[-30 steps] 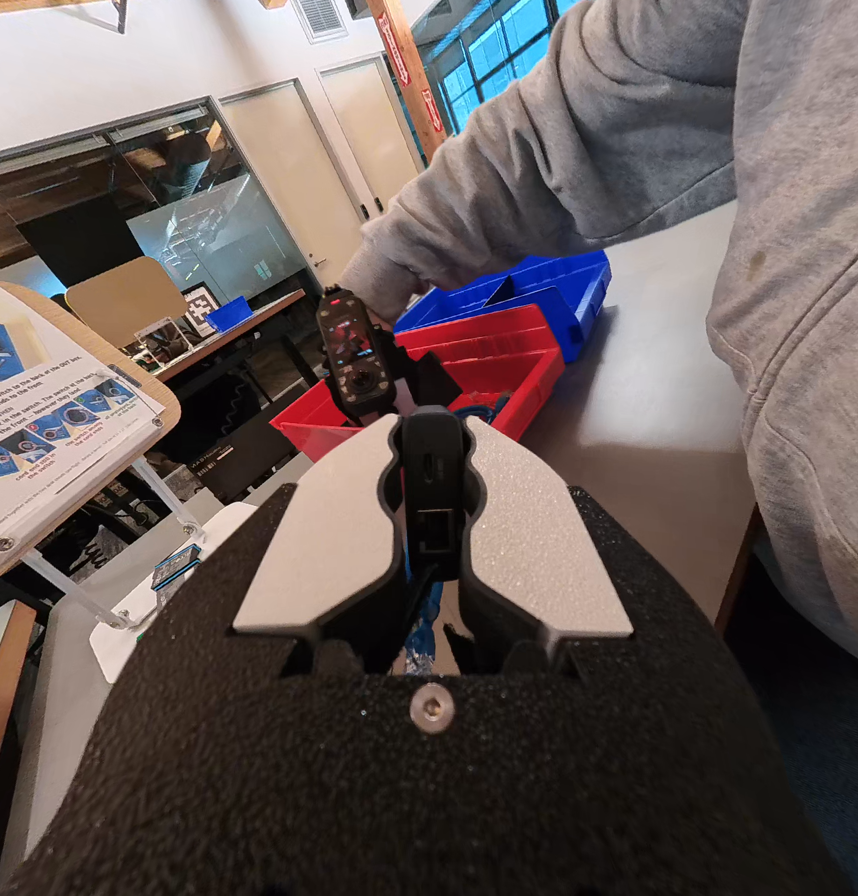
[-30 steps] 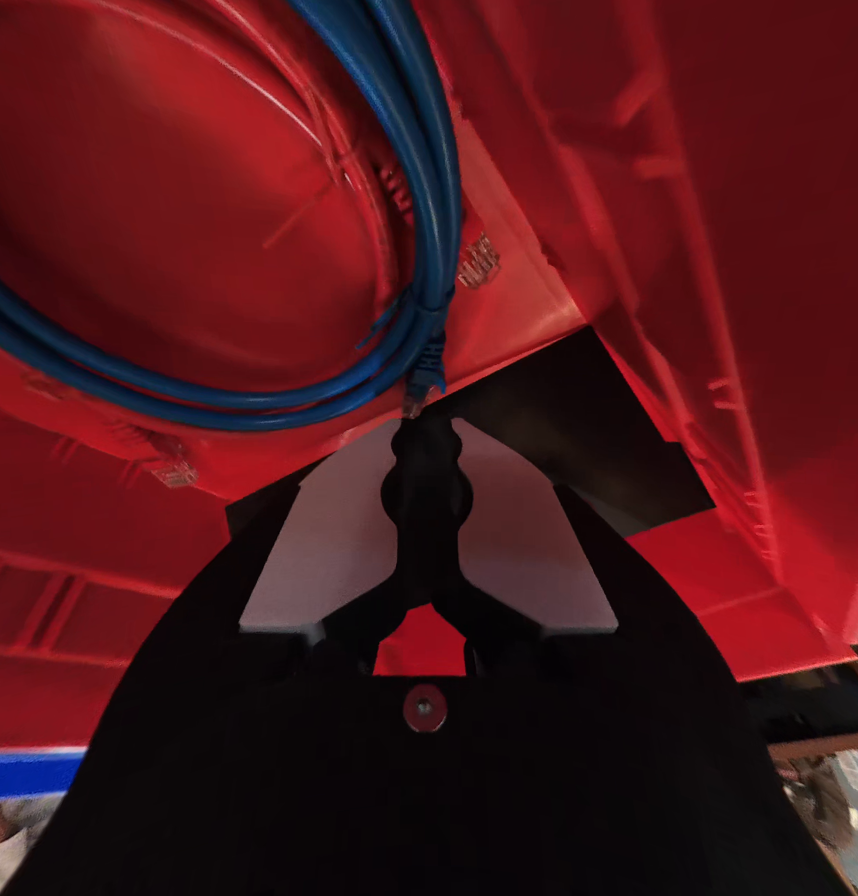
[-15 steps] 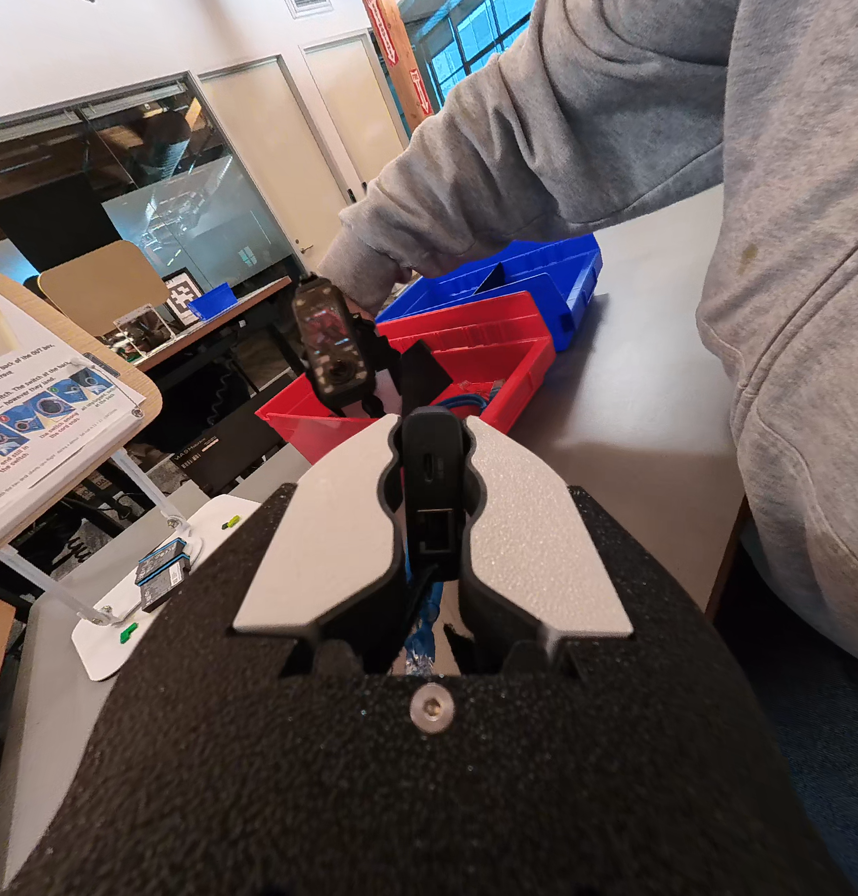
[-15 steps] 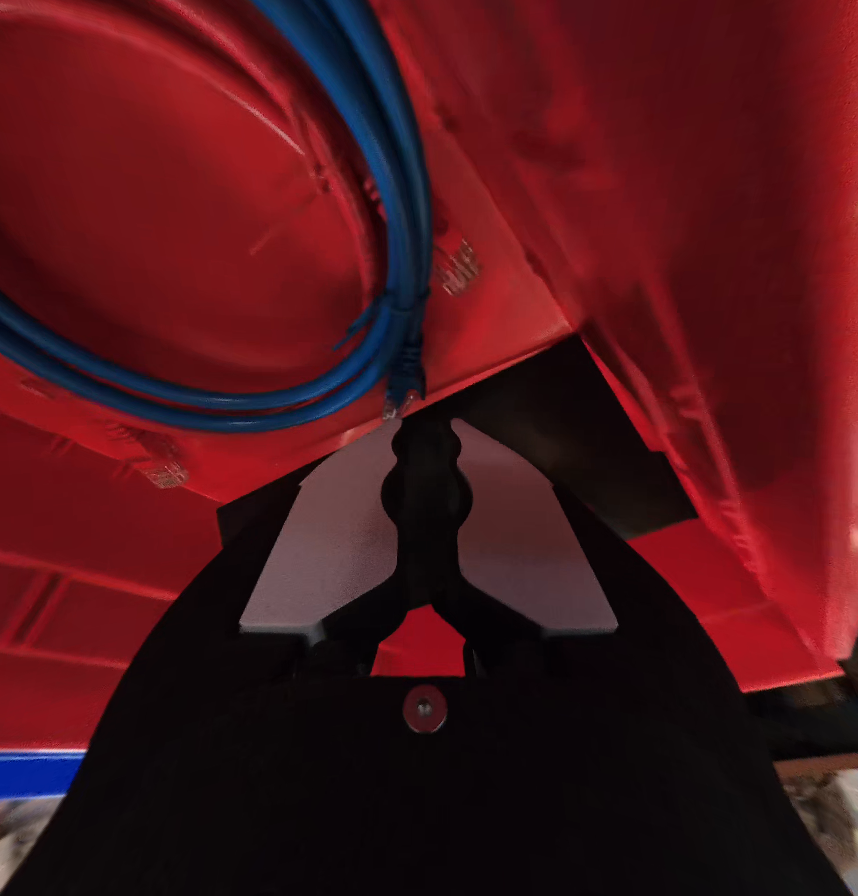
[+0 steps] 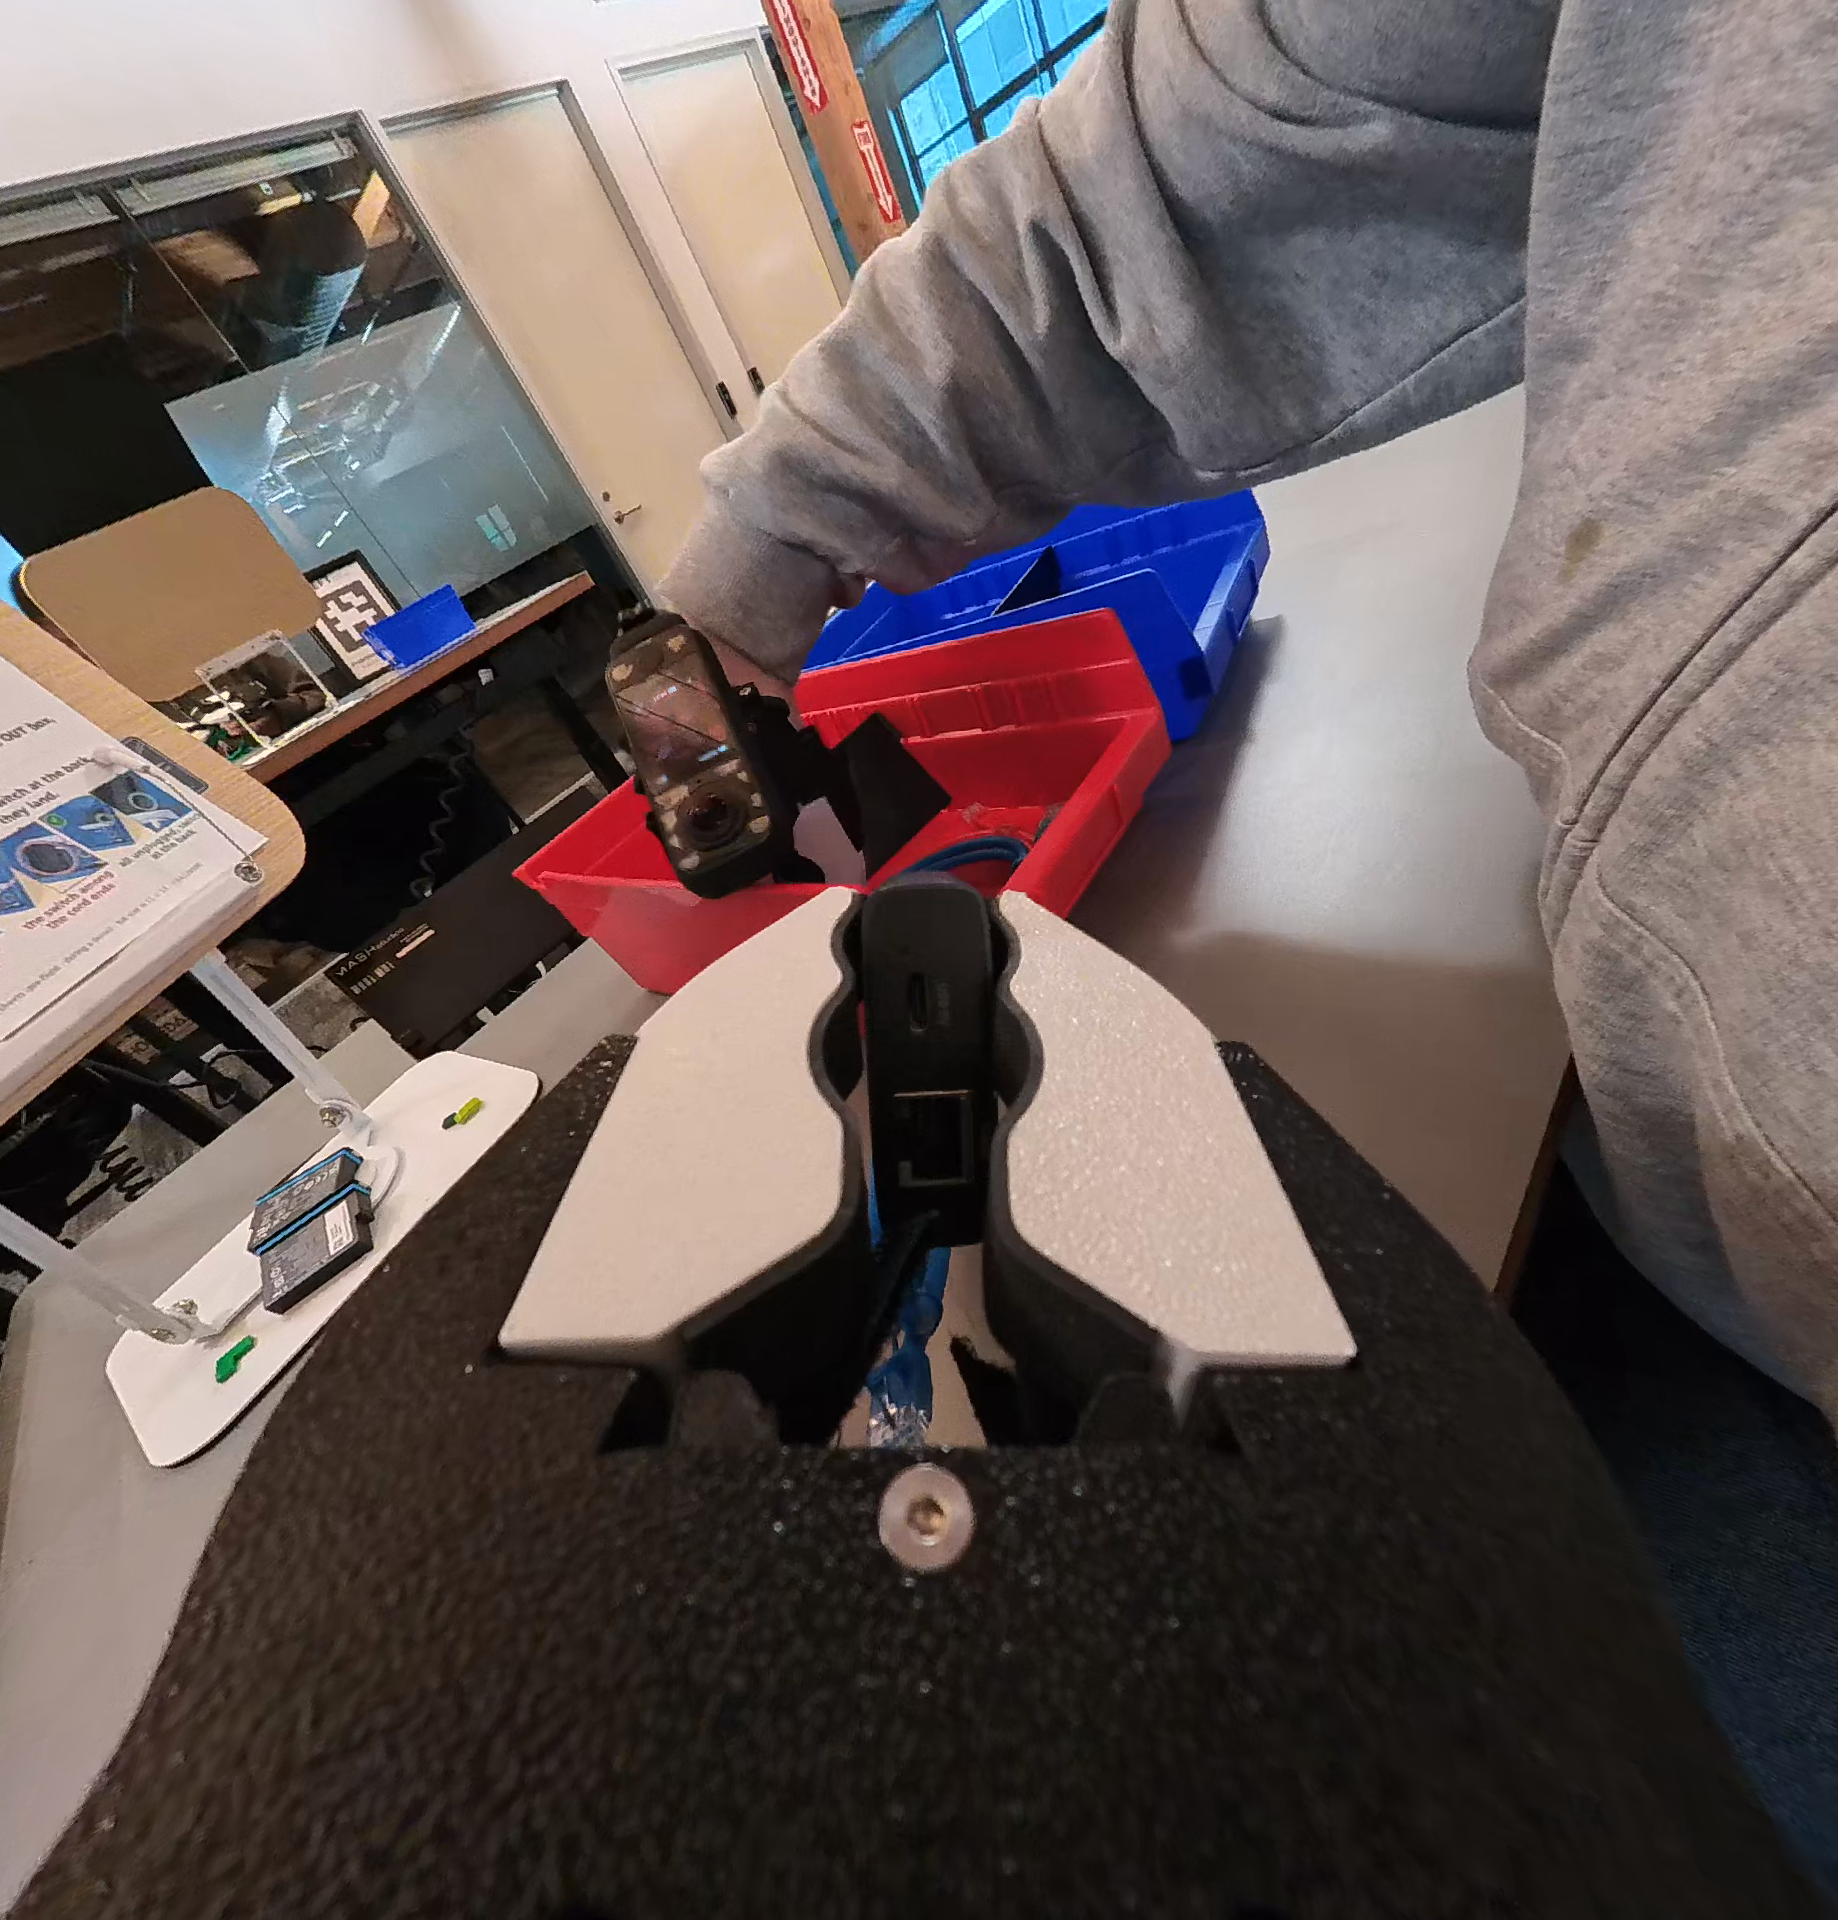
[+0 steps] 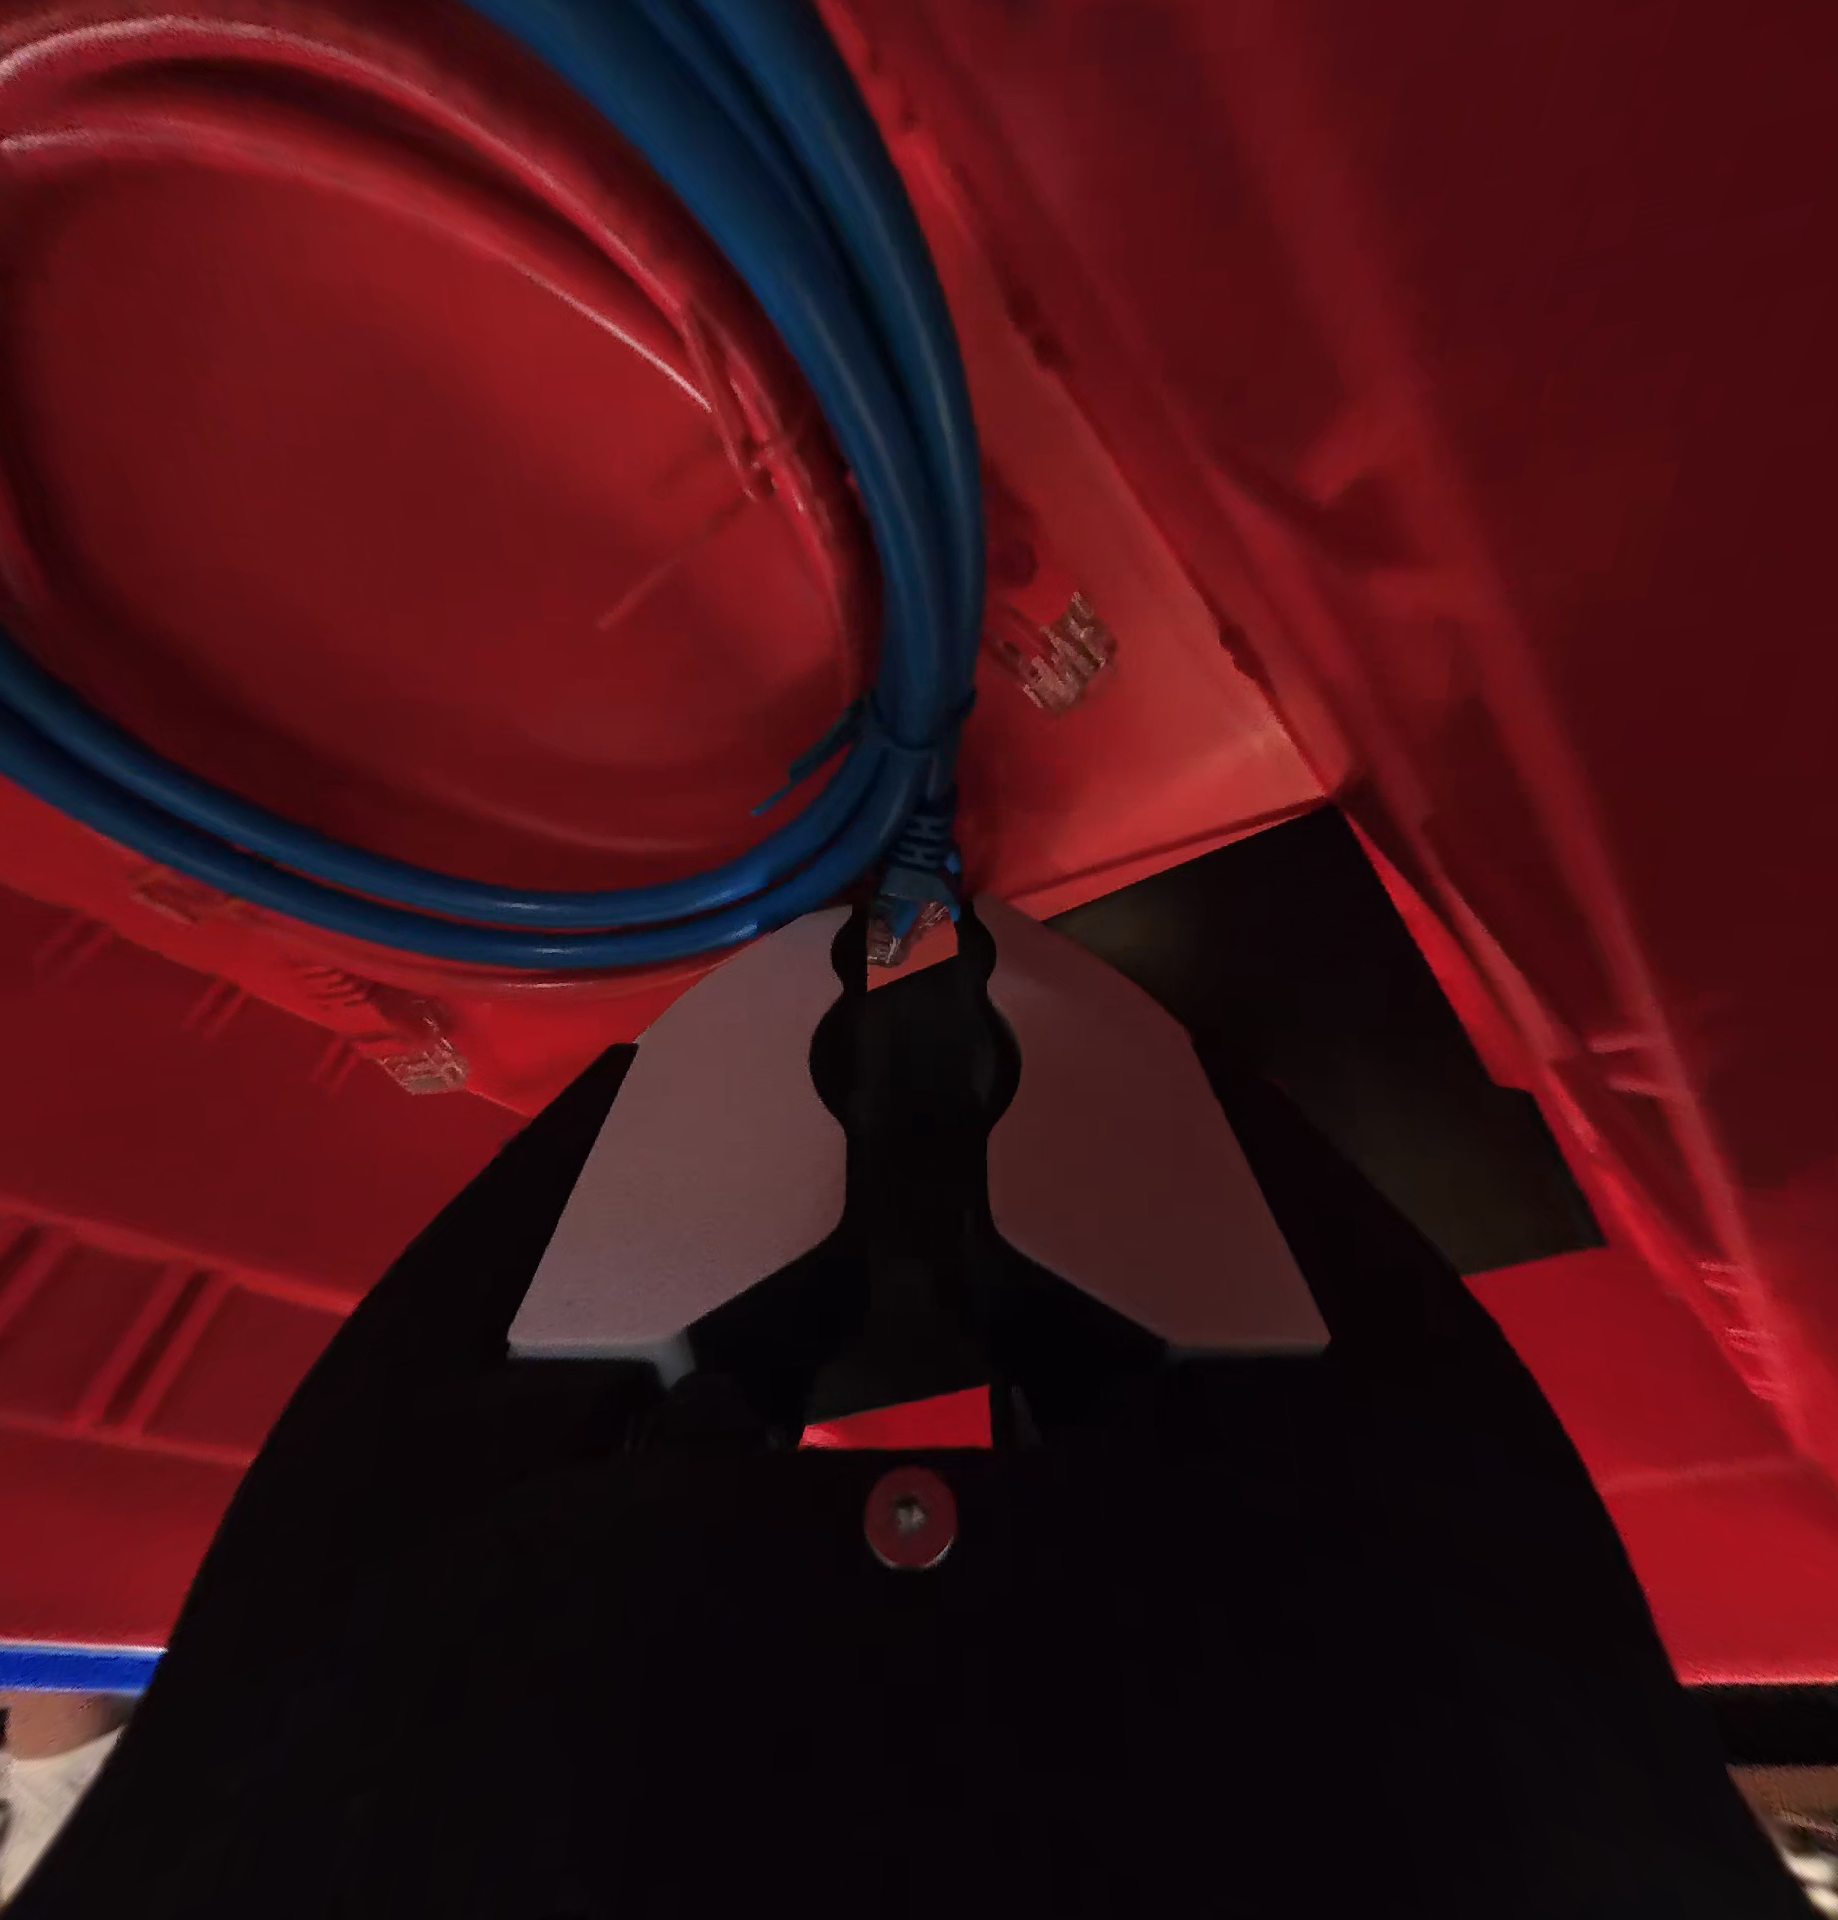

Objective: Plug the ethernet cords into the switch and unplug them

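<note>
With your left jaws clenched on the small black plastic switch (image 5: 927, 1039), your right jaws stood parted around the coiled blue ethernet cord's clear plug (image 6: 899, 914) inside the red plastic bin (image 6: 1414, 520), risking snagging the bundle.

Left tool (image 5: 927, 914) clamped on black switch (image 5: 927, 997), red bin (image 5: 998, 790) ahead, blue bin (image 5: 1154, 582) behind, grey sleeve (image 5: 1102, 312).

There's printed writing on the instruction sheet (image 5: 53, 862) at left, red signs (image 5: 873, 166) on the wooden post, a black box (image 5: 416, 956) under the table, and labels on two small batteries (image 5: 312, 1236).
</note>
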### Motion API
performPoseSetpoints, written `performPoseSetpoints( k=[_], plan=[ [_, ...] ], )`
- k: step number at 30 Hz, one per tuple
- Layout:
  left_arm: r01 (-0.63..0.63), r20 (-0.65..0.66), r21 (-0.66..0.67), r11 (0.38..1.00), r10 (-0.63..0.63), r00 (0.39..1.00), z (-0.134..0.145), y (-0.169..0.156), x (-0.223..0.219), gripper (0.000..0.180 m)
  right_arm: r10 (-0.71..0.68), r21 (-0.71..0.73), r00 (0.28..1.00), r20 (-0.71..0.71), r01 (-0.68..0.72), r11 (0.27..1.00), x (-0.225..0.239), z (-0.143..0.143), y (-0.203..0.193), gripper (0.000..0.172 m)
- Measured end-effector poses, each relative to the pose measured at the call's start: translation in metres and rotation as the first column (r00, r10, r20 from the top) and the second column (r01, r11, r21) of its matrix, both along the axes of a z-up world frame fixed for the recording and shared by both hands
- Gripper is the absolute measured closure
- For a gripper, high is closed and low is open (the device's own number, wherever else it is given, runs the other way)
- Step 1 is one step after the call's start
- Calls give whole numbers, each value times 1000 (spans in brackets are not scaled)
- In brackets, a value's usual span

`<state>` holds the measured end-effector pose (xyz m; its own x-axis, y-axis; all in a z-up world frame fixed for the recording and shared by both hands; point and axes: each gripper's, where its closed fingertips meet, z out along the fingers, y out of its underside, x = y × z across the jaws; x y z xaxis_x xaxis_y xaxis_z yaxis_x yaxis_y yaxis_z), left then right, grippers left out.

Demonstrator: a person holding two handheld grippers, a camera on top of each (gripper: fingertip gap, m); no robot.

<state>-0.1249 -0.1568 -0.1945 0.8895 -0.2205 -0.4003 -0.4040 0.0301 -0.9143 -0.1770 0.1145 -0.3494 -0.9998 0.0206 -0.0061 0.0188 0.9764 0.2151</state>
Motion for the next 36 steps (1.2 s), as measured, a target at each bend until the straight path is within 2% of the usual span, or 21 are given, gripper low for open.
performPoseSetpoints(
  k=[6,12,20,22,24,27,29,31,34,36],
  plan=[
    [5,1,5,1000,-5,1000,2,0,1,160,-90,-26,989,-114,88,996,10,31,6,158],
    [12,-3,22,1000,-12,1000,6,1,4,160,-158,-181,923,-351,99,978,28,100,-7,162],
    [37,13,96,995,-39,999,26,7,21,160,-234,-318,692,-683,7,948,85,201,-19,163],
    [45,26,122,991,-48,998,32,10,28,160,-263,-339,634,-727,2,941,110,222,-21,163],
    [51,50,148,988,-59,997,36,12,37,160,-304,-359,609,-733,34,933,142,232,-22,163],
    [80,88,165,983,-95,992,34,15,52,160,-405,-417,625,-667,136,898,195,217,-28,163],
    [104,98,154,983,-120,988,29,20,62,160,-493,-466,631,-599,227,855,229,193,-32,163],
    [131,107,136,982,-146,983,22,26,71,160,-592,-500,605,-533,338,797,260,160,-31,163],
    [179,129,120,977,-194,972,14,38,87,160,-753,-560,499,-429,506,655,300,107,-21,163],
    [189,171,104,976,-205,964,9,49,95,160,-850,-603,383,-361,600,526,320,76,-12,163]
  ],
)
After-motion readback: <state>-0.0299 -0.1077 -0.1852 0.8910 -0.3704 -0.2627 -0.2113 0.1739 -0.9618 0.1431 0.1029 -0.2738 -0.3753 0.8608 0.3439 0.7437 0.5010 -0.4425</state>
